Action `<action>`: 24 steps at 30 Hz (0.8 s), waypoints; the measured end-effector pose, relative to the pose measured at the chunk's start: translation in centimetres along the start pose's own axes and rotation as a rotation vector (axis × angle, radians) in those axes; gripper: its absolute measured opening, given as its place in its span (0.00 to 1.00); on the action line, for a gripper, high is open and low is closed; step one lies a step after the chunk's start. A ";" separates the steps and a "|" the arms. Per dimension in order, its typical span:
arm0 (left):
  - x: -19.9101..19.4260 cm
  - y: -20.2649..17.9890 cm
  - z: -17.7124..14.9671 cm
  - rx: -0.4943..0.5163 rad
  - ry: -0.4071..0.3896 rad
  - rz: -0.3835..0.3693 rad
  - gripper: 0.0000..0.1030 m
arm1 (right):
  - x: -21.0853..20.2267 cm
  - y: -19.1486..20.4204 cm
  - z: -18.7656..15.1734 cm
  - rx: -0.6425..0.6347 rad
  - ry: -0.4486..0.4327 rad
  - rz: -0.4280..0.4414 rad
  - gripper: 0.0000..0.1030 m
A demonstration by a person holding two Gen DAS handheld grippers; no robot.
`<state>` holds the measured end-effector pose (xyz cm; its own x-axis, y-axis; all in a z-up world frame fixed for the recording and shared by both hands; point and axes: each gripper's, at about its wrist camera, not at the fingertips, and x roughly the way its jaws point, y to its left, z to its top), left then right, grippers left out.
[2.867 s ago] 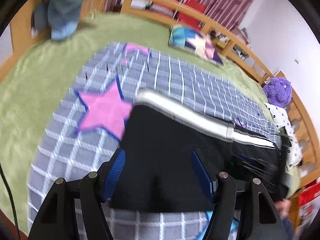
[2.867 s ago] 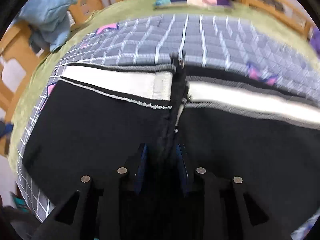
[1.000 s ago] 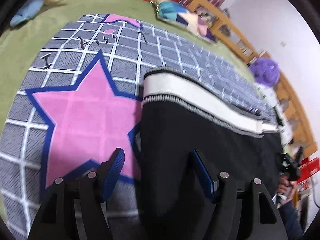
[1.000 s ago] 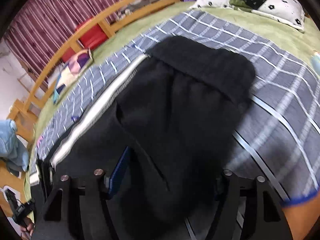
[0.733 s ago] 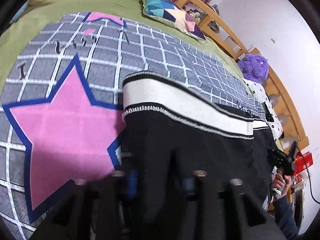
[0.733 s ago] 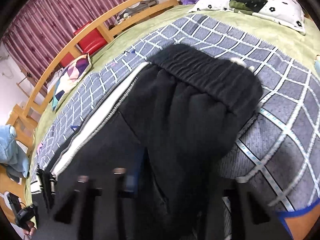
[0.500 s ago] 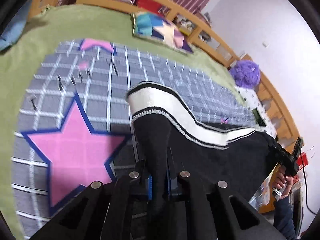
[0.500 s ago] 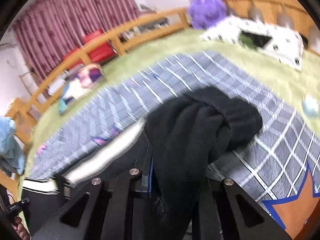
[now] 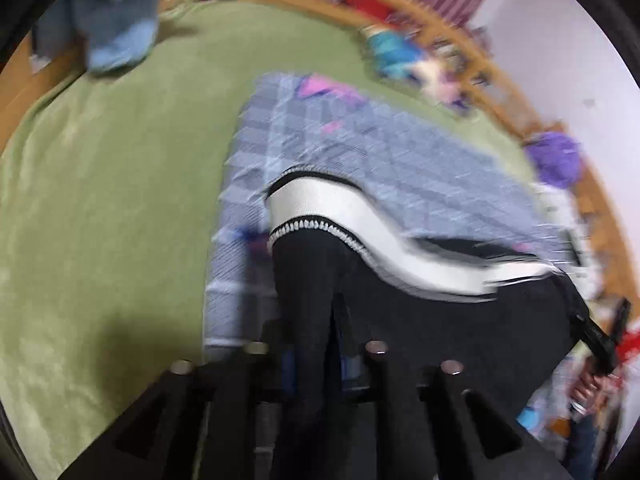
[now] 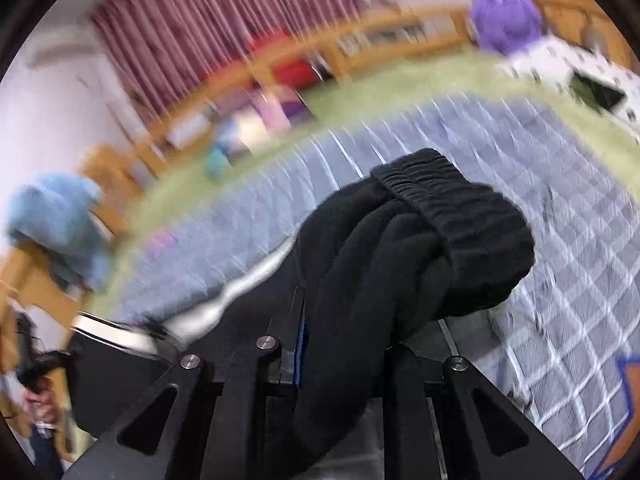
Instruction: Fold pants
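Over 1 checked blanket [image 9: 400, 168], 2 tools, left [image 9: 316, 360] & right [image 10: 340, 344], each pinch 1 pants [image 10: 420, 240].

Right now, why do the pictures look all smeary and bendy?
Left wrist view: the grey checked blanket and the black pants with a white stripe are streaked by motion blur. Right wrist view: the maroon curtain and wooden bed rail smear, while the pants' waistband stays fairly sharp. Both fisheye lenses curve the edges.

Even indoor light, no glare; heavy motion blur across both fisheye views, worst from 12 to 3 o'clock; edges bowed, corners black; soft shadow beneath the pants [image 9: 400, 300] at 7 o'clock
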<state>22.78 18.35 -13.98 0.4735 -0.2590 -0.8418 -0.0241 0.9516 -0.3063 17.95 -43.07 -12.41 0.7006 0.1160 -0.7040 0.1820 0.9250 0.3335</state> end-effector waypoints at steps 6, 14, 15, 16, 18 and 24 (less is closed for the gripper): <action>-0.6 -0.5 -1.6 0.049 -0.013 0.107 0.46 | 2.3 -5.4 -3.9 0.136 0.153 0.058 0.31; -3.0 -4.2 -3.9 0.099 -0.114 -0.087 0.68 | 0.0 -7.6 -4.2 0.276 0.051 0.026 0.70; -2.6 -4.7 -4.3 0.102 -0.110 -0.091 0.68 | 0.8 -8.3 -4.2 0.331 0.062 0.036 0.70; -2.4 -5.2 -4.5 0.103 -0.103 -0.094 0.68 | 2.4 -9.4 -4.1 0.422 0.080 0.080 0.73; -2.0 -5.8 -5.0 0.105 -0.082 -0.102 0.68 | 4.0 -10.5 -4.1 0.534 0.055 0.130 0.73; -3.1 -5.8 -5.1 0.128 -0.124 -0.085 0.68 | -0.6 -7.7 1.1 0.251 -0.172 0.139 0.42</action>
<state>16.97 12.84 -11.84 0.5744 -0.3248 -0.7514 0.1291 0.9424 -0.3086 16.91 -50.66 -13.84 0.8332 0.1520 -0.5317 0.2257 0.7842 0.5780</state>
